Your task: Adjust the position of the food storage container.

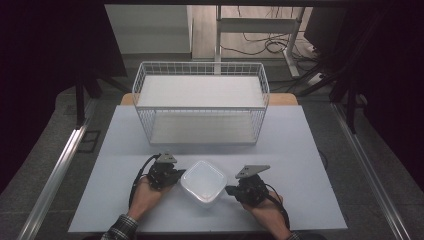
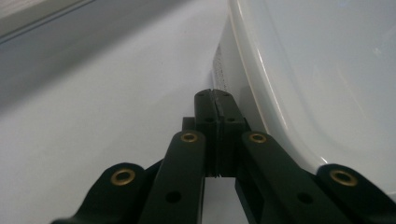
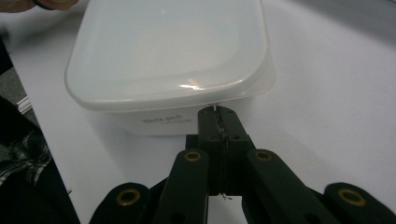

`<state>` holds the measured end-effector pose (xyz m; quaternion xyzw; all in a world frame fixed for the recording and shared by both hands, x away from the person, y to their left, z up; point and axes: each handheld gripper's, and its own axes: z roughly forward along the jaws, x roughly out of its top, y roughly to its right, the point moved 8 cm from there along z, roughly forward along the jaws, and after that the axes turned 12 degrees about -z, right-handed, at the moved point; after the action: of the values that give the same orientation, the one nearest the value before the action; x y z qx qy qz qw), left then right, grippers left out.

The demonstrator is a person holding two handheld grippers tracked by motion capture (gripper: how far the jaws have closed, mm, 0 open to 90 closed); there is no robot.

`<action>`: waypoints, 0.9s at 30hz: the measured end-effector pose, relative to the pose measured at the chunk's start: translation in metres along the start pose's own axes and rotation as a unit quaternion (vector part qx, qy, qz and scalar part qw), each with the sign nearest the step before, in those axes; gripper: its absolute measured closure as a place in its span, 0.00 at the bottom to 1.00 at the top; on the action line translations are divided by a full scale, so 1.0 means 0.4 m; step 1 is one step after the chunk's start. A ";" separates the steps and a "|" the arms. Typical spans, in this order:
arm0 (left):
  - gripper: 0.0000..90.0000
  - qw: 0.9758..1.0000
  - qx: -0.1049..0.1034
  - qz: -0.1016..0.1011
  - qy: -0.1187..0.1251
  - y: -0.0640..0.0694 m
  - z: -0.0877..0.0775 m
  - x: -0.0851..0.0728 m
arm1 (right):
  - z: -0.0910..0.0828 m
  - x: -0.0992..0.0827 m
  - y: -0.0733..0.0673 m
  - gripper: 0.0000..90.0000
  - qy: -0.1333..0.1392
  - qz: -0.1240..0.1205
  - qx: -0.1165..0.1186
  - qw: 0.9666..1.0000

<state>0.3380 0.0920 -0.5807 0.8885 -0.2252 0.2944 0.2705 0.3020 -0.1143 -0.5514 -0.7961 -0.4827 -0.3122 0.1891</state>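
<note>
A white square plastic container [image 1: 202, 182] with its lid on sits near the table's front edge, between both grippers. My left gripper [image 1: 180, 173] is at its left side; in the left gripper view the jaws [image 2: 215, 95] are pressed together, tips beside the container [image 2: 327, 70] wall under the lid's rim. My right gripper [image 1: 228, 190] is at the container's right side; in the right gripper view it [image 3: 216, 111] is shut too, tips touching the container [image 3: 168, 46] just below the lid's overhang. Nothing shows between either pair of jaws.
A white wire basket [image 1: 200, 67] with two shelves stands at the back middle of the pale table [image 1: 310, 165]. A person's hands hold the grippers from the front edge. A sleeve [image 3: 18, 158] shows at the left of the right gripper view.
</note>
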 end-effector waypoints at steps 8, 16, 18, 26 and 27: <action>1.00 1.000 0.005 -0.020 -0.005 0.040 -0.019 -0.037 | 0.004 0.011 0.047 0.99 0.006 0.013 -0.026 1.000; 1.00 1.000 0.005 -0.020 -0.005 0.063 -0.038 -0.053 | 0.018 0.017 0.076 0.99 0.009 0.024 -0.032 0.999; 1.00 1.000 0.004 -0.021 -0.005 0.062 -0.036 -0.053 | 0.020 0.017 0.078 0.99 0.009 0.024 -0.033 0.999; 0.84 1.000 0.017 -0.017 0.020 0.045 -0.080 -0.049 | -0.003 0.011 0.082 0.96 0.016 0.007 -0.044 0.999; 0.78 0.999 0.020 -0.016 0.022 0.042 -0.087 -0.050 | -0.010 0.007 0.084 0.93 0.019 0.003 -0.047 0.999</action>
<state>0.3001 0.1056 -0.5642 0.8904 -0.1989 0.3139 0.2627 0.3314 -0.1303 -0.5464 -0.7998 -0.4609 -0.3492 0.1614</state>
